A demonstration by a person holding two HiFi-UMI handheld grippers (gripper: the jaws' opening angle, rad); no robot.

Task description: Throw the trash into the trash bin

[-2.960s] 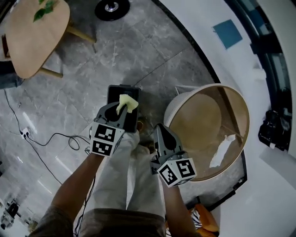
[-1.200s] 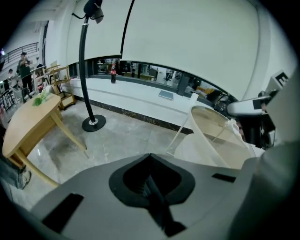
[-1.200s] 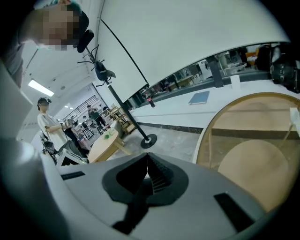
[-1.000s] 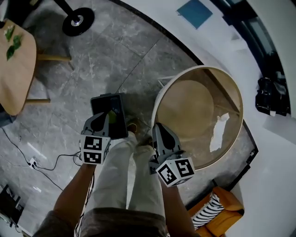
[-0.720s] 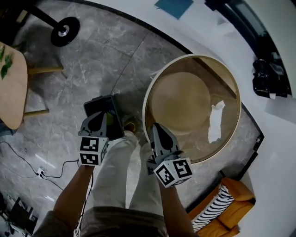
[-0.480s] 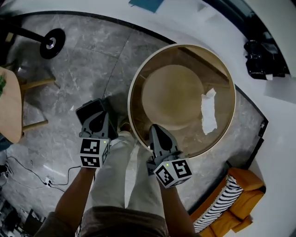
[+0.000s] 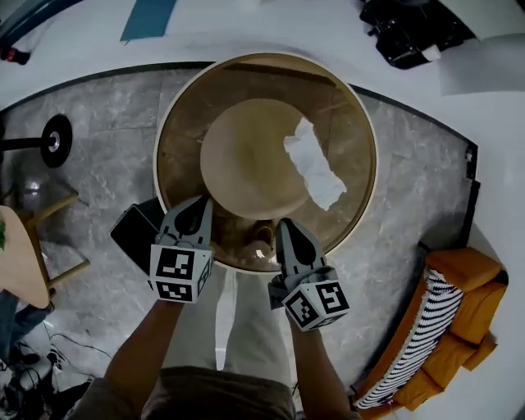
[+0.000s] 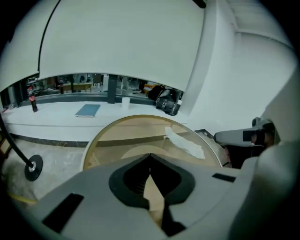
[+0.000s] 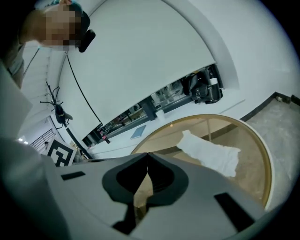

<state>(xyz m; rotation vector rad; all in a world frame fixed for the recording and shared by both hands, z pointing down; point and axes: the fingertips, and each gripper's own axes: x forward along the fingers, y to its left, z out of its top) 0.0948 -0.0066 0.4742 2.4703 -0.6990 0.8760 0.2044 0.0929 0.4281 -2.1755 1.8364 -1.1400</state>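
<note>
A white crumpled tissue [image 7: 312,165] lies on the round glass-topped table [image 7: 176,107], right of its middle. The black trash bin [image 7: 135,235] stands on the floor by the table's near left edge, half hidden behind my left gripper [image 7: 198,203]. This gripper is shut and empty, its tips at the table's near rim. My right gripper [image 7: 286,224] is also shut and empty, over the near rim beside it. The left gripper view shows its shut gripper [image 8: 150,156] facing the tissue [image 8: 184,142]. Past the right gripper [image 9: 147,156], the tissue [image 9: 209,153] lies close ahead.
An orange sofa [image 7: 449,276] with a striped cushion [image 7: 418,336] stands at the lower right. A black stand base [image 7: 56,139] and a wooden table [image 7: 18,264] are at the left. Black equipment [image 7: 410,29] and a blue sheet [image 7: 148,16] lie on the white ledge beyond.
Three seconds ago the left gripper held a yellow piece over the bin; now it is empty. Both grippers have swung from the bin to the round table's near edge.
</note>
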